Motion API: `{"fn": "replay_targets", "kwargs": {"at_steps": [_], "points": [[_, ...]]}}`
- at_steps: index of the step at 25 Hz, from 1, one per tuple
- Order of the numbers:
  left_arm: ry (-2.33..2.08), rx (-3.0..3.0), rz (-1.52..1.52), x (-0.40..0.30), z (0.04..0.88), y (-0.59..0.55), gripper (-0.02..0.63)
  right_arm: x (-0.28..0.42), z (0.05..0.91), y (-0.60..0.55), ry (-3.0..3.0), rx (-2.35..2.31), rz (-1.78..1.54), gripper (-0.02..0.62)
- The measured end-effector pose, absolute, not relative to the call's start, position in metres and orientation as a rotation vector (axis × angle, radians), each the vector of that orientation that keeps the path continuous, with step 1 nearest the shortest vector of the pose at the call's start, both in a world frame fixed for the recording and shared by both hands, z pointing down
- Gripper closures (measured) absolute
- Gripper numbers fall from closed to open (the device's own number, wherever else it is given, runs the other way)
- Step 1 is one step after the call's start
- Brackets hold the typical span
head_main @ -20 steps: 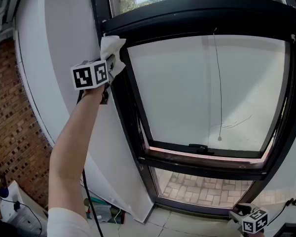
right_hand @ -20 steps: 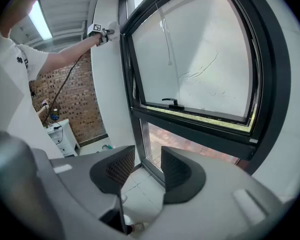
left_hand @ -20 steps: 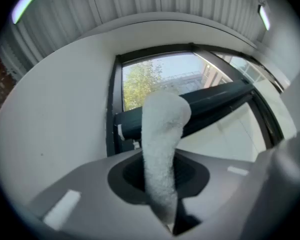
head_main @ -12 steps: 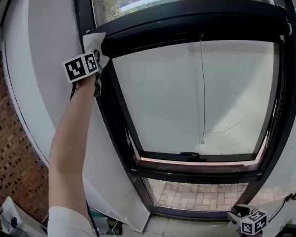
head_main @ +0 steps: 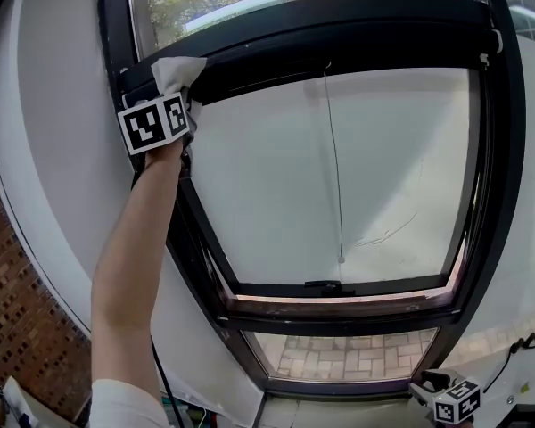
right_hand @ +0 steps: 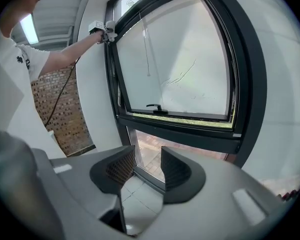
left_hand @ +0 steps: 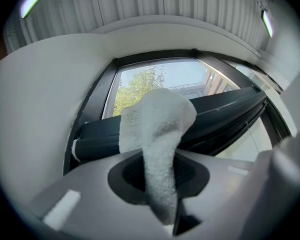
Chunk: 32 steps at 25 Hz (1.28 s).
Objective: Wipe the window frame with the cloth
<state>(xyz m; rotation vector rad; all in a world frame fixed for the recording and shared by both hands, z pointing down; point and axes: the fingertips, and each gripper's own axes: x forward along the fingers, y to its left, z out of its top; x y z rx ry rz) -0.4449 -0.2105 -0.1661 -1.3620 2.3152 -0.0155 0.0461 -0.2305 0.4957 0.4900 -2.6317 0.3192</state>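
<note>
The cloth [head_main: 179, 71], pinched tight in my left gripper [left_hand: 159, 176], had slid up to the top left corner of the window frame [head_main: 357, 16], so wiping was going on, while my right gripper [right_hand: 142, 169] hung open and empty.

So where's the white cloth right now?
The cloth is at the head view's upper left, clamped in the left gripper, at the left end of the dark top bar of the window frame.

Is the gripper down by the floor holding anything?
No, it is open and empty: the right gripper has its jaws apart, with only floor and window frame seen between them.
</note>
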Motion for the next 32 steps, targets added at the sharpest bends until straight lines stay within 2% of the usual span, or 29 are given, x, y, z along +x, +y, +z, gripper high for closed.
{"fn": "replay_targets", "kwargs": {"at_steps": [11,32], "points": [[2.145,-1.534,-0.105,-0.306,-0.158,-0.285,0.512,0.063,0.502,-0.232,-2.606,0.361,0.224,0.431],[1.920,-1.756,-0.115,-0.094,-0.157,-0.393,0.512,0.128,0.488,-0.256,-2.578,0.391,0.117,0.431]]}}
